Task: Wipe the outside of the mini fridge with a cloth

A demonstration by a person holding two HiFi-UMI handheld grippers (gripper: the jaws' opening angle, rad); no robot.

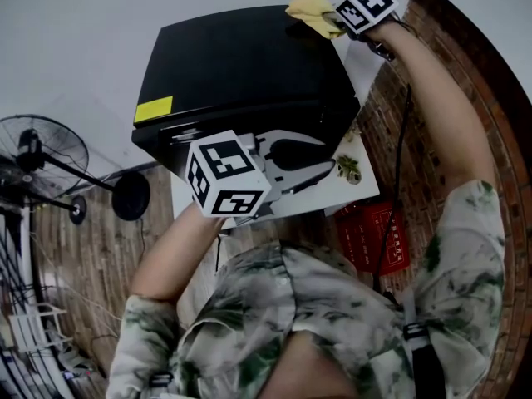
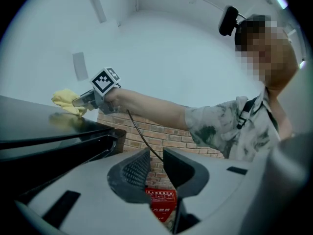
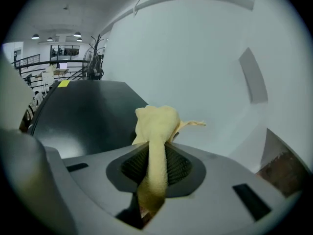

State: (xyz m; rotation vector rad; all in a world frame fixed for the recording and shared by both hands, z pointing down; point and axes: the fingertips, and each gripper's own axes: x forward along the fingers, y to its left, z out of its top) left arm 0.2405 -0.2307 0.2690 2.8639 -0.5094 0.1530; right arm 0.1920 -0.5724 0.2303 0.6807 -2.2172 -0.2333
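Note:
The black mini fridge (image 1: pixel 241 73) stands against a white wall, with a yellow sticker (image 1: pixel 154 108) near its front left corner. My right gripper (image 1: pixel 334 19) is shut on a yellow cloth (image 1: pixel 312 8) that rests on the back right corner of the fridge top. In the right gripper view the cloth (image 3: pixel 156 124) bunches out past the right gripper (image 3: pixel 157 151) over the glossy fridge top (image 3: pixel 83 111). My left gripper (image 1: pixel 331 165) hovers in front of the fridge's right side, open by a narrow gap and holding nothing. The left gripper view shows the left gripper (image 2: pixel 156 160), the fridge (image 2: pixel 44 131) and the cloth (image 2: pixel 66 101).
A standing fan (image 1: pixel 50 160) is at the left of the fridge. A red box (image 1: pixel 374 235) lies on the brick floor (image 1: pixel 449 98) by my feet. A white board (image 1: pixel 353 191) sits under the fridge's front. A black cable (image 1: pixel 399 181) hangs from the right gripper.

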